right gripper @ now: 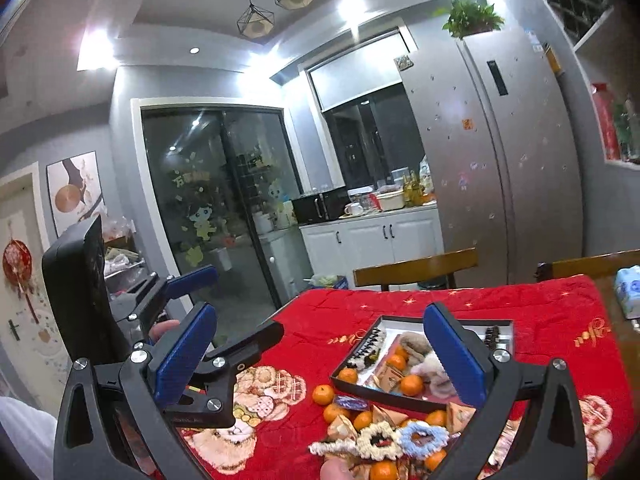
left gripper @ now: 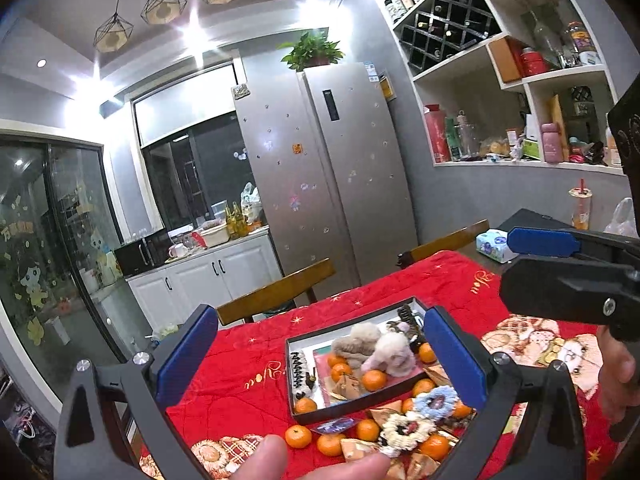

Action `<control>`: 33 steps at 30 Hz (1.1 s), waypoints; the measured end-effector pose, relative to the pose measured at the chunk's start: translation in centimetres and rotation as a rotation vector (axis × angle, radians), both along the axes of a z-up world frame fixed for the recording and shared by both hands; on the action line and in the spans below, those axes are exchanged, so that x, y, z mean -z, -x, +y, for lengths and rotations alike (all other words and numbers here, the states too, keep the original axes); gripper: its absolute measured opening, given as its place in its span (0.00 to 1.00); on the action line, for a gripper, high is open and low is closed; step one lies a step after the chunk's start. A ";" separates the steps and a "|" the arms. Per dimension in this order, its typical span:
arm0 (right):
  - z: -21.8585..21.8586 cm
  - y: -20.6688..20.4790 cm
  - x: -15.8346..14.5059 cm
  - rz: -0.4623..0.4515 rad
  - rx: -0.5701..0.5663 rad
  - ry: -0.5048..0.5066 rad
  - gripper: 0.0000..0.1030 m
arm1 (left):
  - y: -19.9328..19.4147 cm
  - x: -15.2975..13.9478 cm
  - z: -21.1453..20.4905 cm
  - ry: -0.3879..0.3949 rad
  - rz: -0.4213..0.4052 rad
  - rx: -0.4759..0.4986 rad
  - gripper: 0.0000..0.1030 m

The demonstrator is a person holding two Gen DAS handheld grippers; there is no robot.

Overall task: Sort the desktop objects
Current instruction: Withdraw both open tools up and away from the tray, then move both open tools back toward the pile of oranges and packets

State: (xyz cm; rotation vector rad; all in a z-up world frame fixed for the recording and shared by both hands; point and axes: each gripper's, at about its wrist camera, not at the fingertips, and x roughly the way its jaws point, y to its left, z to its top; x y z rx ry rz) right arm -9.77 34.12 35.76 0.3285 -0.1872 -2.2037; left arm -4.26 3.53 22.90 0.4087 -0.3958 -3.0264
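Observation:
A black-rimmed box (left gripper: 340,412) (right gripper: 380,394) sits on the red cloth and holds tangerines, fluffy hair clips (left gripper: 376,344) and black claw clips (left gripper: 300,360). In front of it lie loose tangerines (left gripper: 298,436) (right gripper: 322,395), gold-wrapped sweets, a white scrunchie (left gripper: 406,430) (right gripper: 378,440) and a blue scrunchie (left gripper: 436,400) (right gripper: 424,436). My left gripper (left gripper: 320,360) (right gripper: 224,304) hovers open above the near side of this pile, nothing in it. My right gripper (right gripper: 320,360) (left gripper: 506,262) is open too, raised to the right of the left one.
The red patterned cloth (left gripper: 248,360) covers the table. A tissue pack (left gripper: 494,244) (right gripper: 628,288) lies at the far right edge. Two wooden chairs (left gripper: 276,292) (right gripper: 416,268) stand behind the table, a fridge beyond. A person's fingertips (left gripper: 264,460) show at the bottom.

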 end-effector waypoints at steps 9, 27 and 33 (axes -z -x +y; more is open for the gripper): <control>4.5 -3.4 -0.2 0.021 0.087 0.062 1.00 | -4.0 -1.0 3.4 0.003 0.013 0.024 1.00; 7.7 -9.7 3.4 0.104 0.340 -0.074 1.00 | -9.1 4.1 0.0 -0.220 -0.055 -0.022 1.00; 8.2 -9.8 5.6 0.058 0.366 -0.091 1.00 | -9.9 7.7 -2.1 -0.297 -0.095 -0.043 1.00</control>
